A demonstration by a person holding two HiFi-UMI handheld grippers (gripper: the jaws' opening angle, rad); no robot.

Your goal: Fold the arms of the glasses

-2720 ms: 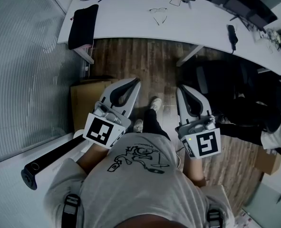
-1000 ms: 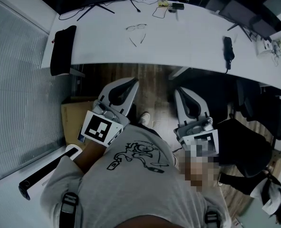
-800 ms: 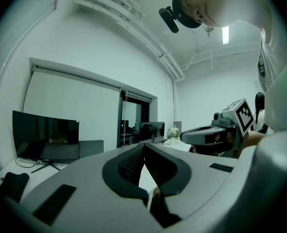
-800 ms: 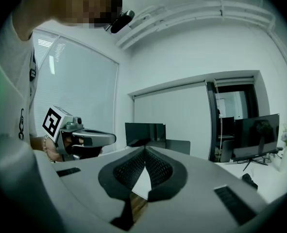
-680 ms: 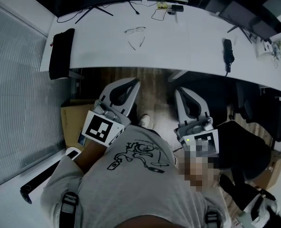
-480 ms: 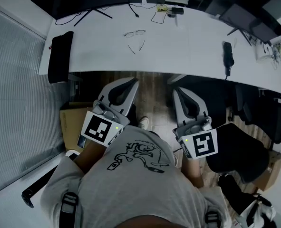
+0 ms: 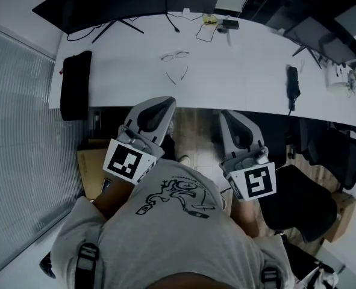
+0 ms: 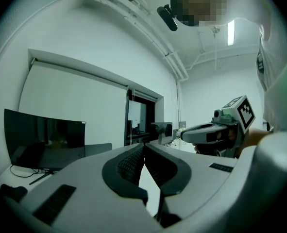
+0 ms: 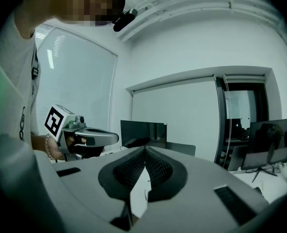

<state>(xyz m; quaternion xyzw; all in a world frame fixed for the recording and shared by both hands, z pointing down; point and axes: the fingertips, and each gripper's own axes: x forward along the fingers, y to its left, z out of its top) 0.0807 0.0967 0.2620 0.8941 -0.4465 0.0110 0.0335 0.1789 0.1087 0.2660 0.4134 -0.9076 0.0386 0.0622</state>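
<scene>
Held left gripper (image 7: 167, 102) and right gripper (image 7: 225, 115) side by side before the torso, roughly level, tips toward desk (image 7: 244, 65). Showed both sets of jaws pressed together at the tips, gripping nothing. Found glasses (image 7: 181, 55) lying on the desk well ahead of both, arms spread open. Could not pick out the glasses in either gripper view, blocked by the gripper bodies. Glimpsed left hand (image 9: 69, 141) only in right gripper view; in head view, hands hidden behind marker cubes (image 7: 128, 163)
</scene>
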